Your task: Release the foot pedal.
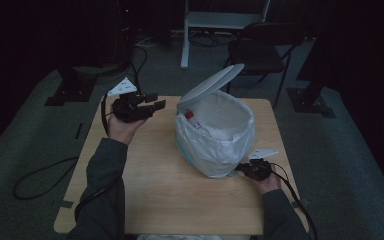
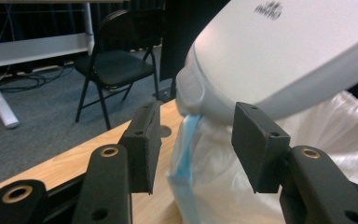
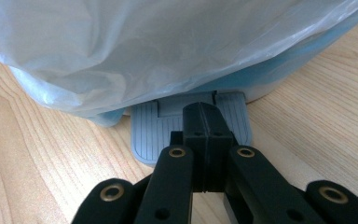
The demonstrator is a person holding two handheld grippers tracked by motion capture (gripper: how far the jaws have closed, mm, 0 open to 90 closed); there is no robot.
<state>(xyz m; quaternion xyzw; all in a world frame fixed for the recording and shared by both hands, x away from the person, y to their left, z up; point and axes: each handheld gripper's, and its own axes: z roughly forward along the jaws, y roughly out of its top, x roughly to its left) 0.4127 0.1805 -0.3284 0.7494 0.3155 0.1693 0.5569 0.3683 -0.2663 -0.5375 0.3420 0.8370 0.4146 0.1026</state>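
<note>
A small pedal bin, lined with a pale plastic bag, stood mid-counter with its white lid raised. The right gripper, clenched with jaws together, pressed on the bin's grey foot pedal at its near base. The left gripper hung released, jaws apart, just left of the bin's rim. Something red, perhaps a cap, lay inside.

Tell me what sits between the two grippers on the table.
The lined pedal bin, lid raised, stands between the left gripper and right gripper, seen from the high view.
</note>
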